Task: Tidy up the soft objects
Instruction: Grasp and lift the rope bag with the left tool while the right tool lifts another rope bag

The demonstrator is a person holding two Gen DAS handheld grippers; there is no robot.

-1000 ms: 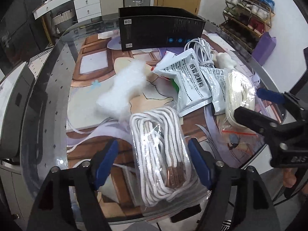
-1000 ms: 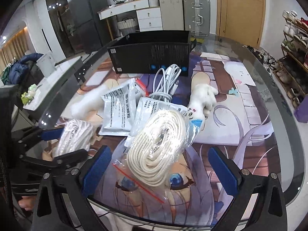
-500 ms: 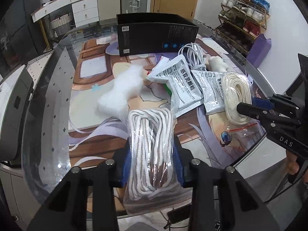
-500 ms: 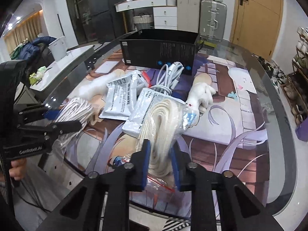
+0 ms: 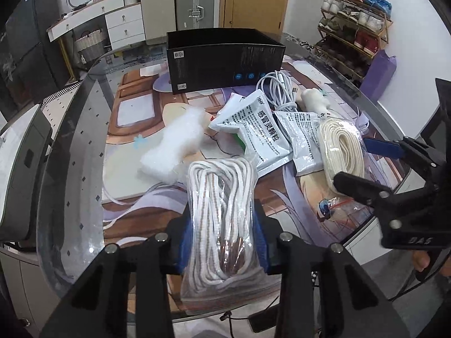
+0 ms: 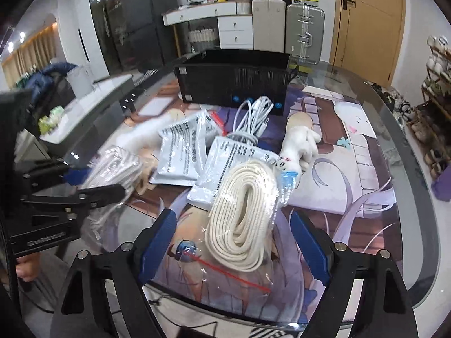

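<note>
My left gripper (image 5: pixel 224 242) is shut on a clear bag of white-and-brown cord (image 5: pixel 222 205) and holds it at the table's near edge; it also shows in the right wrist view (image 6: pixel 112 169). My right gripper (image 6: pixel 232 242) is open, its blue pads either side of a bagged coil of cream rope (image 6: pixel 243 214) lying on the table; the rope also shows in the left wrist view (image 5: pixel 342 149). Behind lie two silver sachets (image 5: pixel 262 129), a white cable bundle (image 6: pixel 252 118), a white plush toy (image 6: pixel 300 146) and a white stuffing lump (image 5: pixel 174 146). An open black box (image 5: pixel 224 59) stands at the back.
The round glass table (image 5: pixel 70 152) has a printed mat under the glass. A grey unit (image 5: pixel 19 169) stands to the left, a shoe rack (image 5: pixel 355 22) to the right. Suitcases and drawers line the far wall.
My right gripper was shut on the cream rope bag half a second ago; it has opened, and the bag lies on the table. My left gripper stays shut on the cord bag, lifted slightly.
</note>
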